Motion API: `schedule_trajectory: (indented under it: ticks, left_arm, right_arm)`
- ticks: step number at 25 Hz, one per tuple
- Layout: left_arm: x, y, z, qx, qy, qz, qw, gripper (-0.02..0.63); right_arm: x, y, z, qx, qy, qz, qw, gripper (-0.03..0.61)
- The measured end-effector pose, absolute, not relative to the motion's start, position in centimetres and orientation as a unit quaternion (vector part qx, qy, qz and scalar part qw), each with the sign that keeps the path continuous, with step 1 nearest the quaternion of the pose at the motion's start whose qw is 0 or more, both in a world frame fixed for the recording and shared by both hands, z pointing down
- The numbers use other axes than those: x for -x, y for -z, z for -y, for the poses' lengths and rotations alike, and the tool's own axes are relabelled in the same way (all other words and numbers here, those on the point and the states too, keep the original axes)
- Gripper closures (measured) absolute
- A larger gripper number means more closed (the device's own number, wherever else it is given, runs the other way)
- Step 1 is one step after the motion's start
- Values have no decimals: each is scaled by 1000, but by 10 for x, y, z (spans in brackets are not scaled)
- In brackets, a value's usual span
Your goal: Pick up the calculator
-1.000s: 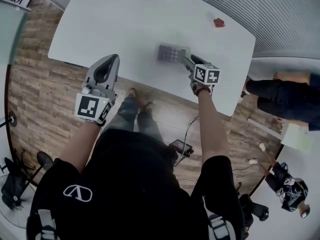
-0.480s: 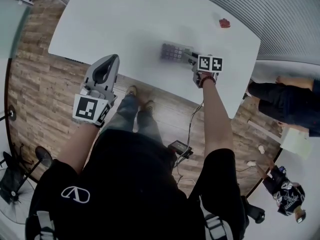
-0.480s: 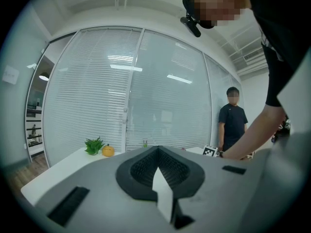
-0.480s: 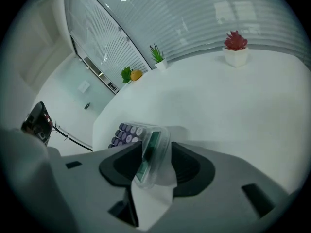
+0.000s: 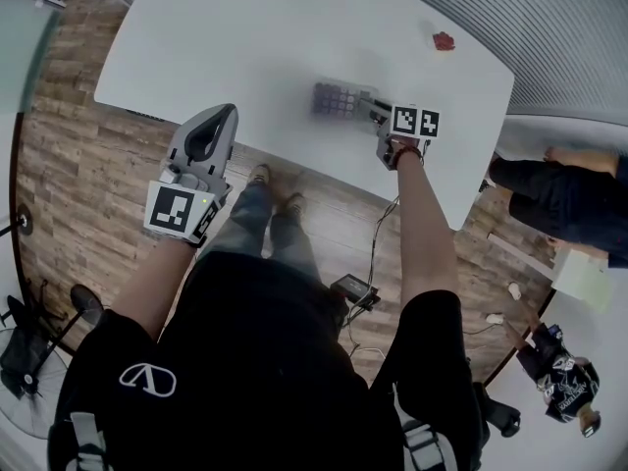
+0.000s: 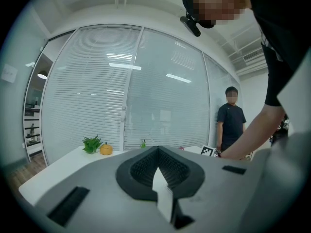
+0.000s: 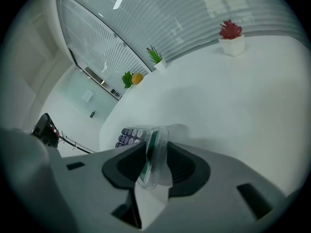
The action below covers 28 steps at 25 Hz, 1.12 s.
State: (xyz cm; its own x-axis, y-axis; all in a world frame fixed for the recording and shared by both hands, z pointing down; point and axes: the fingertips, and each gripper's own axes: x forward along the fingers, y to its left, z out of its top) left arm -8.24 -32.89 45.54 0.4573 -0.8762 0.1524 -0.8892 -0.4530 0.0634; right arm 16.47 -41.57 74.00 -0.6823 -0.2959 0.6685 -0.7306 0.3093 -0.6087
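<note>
The calculator (image 5: 339, 99), grey with rows of dark keys, lies on the white table (image 5: 245, 37) near its front edge. My right gripper (image 5: 378, 114) reaches its right end. In the right gripper view the calculator (image 7: 130, 136) has its clear-cased display end standing on edge between the pads; the jaws of the right gripper (image 7: 154, 155) are closing and the pads touch it on both sides. My left gripper (image 5: 221, 116) hangs shut and holds nothing, off the table's front edge over the wooden floor. In its own view the left gripper (image 6: 158, 152) points level across the table.
A small red plant in a white pot (image 5: 444, 40) (image 7: 231, 33) stands at the table's far right. A green plant (image 7: 155, 56) and an orange fruit (image 7: 137, 78) sit along the far edge. A person (image 5: 559, 194) stands right of the table. A cable and box (image 5: 353, 287) lie on the floor.
My right gripper has moved forward and down to the calculator's right end, rolled, and narrowed its jaws around it. The left gripper has stayed where it was.
</note>
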Motion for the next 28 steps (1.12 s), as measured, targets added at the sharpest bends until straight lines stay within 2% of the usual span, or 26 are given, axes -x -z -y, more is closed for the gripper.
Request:
schedule_trajectory:
  ticks: [7,18,24,28]
  left_arm:
    - [83,-457,332,-851,-49,519,67,609]
    - [86,-456,327,-852,-47,517,70,609]
    - [84,-456,328,-852,-48,516,70,609]
    - [84,-456,330,-853,-45,515,71,609]
  right_arm:
    - [-166,-734,414,-322,-521,775,159,477]
    - [-166,-719,406,-325,-561,758,69,489]
    - [-167,-714,405,-324,-567,756,51,489]
    - [-166,-695,408,-322,-573,754,7,491]
